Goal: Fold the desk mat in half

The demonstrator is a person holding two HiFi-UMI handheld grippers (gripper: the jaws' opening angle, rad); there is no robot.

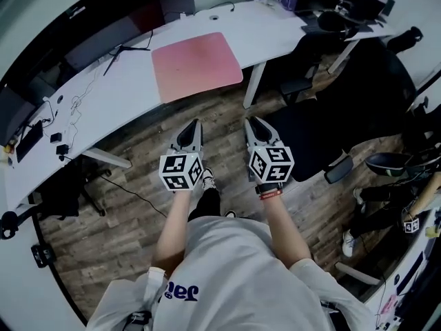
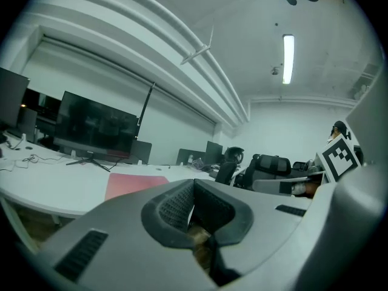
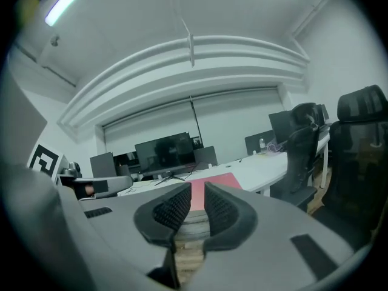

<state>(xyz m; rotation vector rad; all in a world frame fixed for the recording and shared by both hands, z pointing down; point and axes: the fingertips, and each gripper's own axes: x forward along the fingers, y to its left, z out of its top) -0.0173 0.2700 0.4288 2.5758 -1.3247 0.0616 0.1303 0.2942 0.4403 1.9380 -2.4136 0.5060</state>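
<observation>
Mat (image 1: 196, 66) looks matt and smooth, desk (image 1: 117, 96) smooth white with a slight sheen — floor (image 1: 227, 126) is rough-grained wood plank.

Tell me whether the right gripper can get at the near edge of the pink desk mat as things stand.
Probably yes, with a step forward. The right gripper hangs short of the desk, fingers slightly apart and empty; only floor lies between it and the desk mat.

No legible text or labels
</observation>
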